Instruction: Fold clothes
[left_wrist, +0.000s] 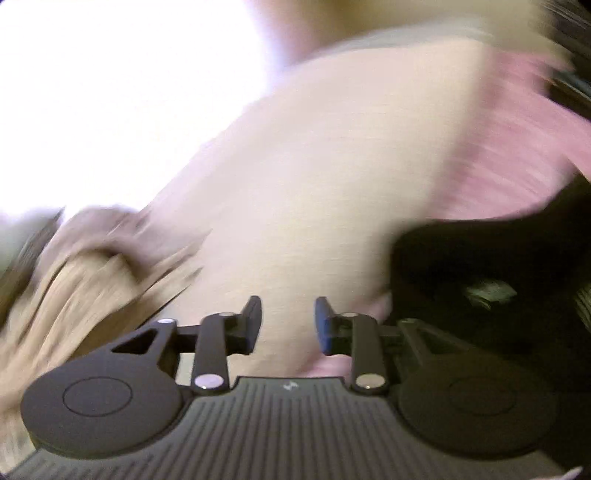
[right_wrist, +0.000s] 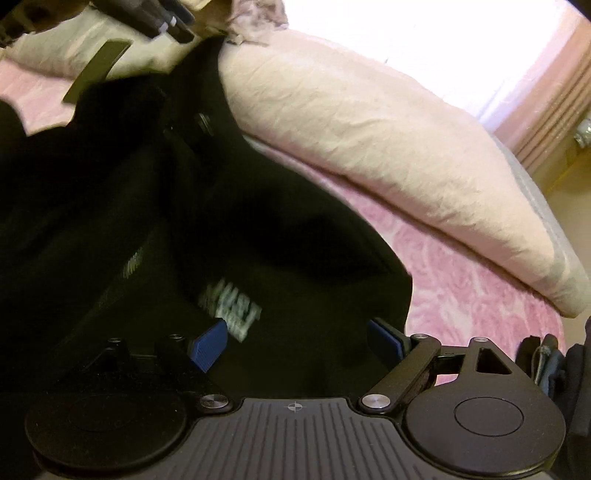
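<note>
A black garment (right_wrist: 155, 206) with a small white printed label (right_wrist: 231, 308) lies spread on a pink bed cover (right_wrist: 472, 291). My right gripper (right_wrist: 299, 341) is open, its blue pads (right_wrist: 208, 345) set wide apart just over the garment near the label, holding nothing. In the blurred left wrist view the black garment (left_wrist: 491, 280) shows at the right. My left gripper (left_wrist: 288, 323) is open and empty, over a pale pink pillow (left_wrist: 314, 192).
A large pale pink pillow (right_wrist: 388, 147) lies across the bed beyond the garment. A beige crumpled cloth (left_wrist: 81, 280) lies at the left in the left wrist view. A bright window (right_wrist: 424, 33) and a pink curtain (right_wrist: 554, 107) stand behind the bed.
</note>
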